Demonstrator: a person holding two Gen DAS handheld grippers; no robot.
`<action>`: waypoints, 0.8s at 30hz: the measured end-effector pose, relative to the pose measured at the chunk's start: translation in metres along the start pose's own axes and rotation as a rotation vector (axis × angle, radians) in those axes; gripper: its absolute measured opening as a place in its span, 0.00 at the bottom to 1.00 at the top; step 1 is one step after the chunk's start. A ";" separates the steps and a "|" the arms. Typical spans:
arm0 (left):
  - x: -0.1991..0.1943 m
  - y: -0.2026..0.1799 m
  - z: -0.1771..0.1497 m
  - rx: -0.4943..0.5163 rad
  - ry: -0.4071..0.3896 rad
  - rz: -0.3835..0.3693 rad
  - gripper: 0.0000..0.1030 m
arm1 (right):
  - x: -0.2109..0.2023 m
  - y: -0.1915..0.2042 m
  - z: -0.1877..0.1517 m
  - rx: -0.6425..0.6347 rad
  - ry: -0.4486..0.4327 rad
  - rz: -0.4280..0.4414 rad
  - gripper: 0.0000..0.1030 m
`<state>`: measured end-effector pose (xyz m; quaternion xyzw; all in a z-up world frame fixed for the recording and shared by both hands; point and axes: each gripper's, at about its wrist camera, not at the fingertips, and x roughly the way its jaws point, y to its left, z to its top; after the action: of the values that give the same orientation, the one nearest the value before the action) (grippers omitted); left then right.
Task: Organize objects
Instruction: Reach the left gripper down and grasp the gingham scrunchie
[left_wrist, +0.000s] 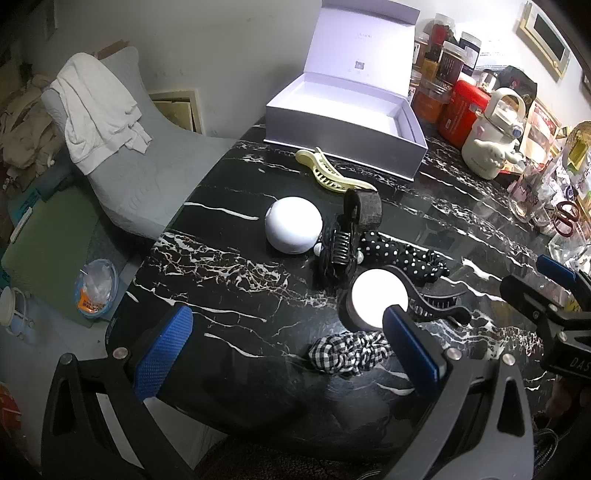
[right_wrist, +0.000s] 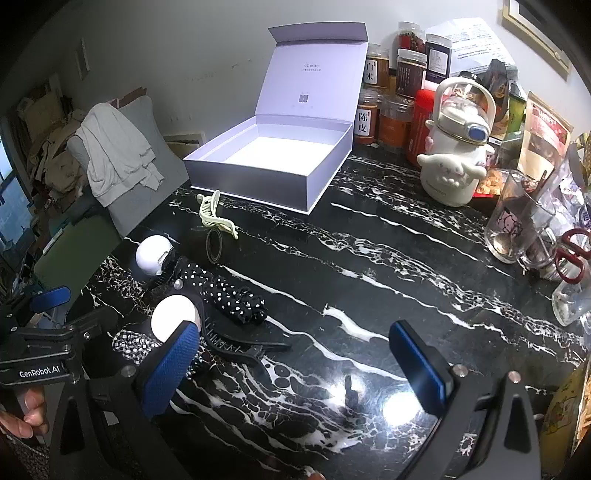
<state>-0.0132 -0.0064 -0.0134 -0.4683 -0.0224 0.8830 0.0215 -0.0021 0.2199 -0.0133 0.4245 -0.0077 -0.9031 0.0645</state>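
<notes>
Left gripper (right_wrist: 48, 295) marked "GenRobot.AI", jar (right_wrist: 366, 117) labelled "陈皮"

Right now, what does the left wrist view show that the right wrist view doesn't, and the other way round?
Only the left wrist view shows the blue bowl on the floor and the dark brown hair roller. Only the right wrist view shows the thin black hair ties and the Hello Kitty glass in full. Both show the open white box, yellow claw clip, polka-dot scrunchie and marble table.
</notes>
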 end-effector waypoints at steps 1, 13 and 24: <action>0.000 0.000 0.000 0.000 0.003 0.000 1.00 | 0.000 0.000 -0.001 0.000 0.003 0.001 1.00; 0.001 -0.001 -0.010 0.008 0.030 -0.017 1.00 | 0.002 0.002 -0.009 -0.003 0.005 0.009 1.00; 0.006 -0.008 -0.028 0.025 0.058 -0.116 1.00 | 0.006 0.001 -0.032 -0.006 0.033 0.031 1.00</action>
<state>0.0065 0.0023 -0.0338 -0.4914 -0.0379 0.8665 0.0792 0.0186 0.2192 -0.0378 0.4391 -0.0103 -0.8948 0.0798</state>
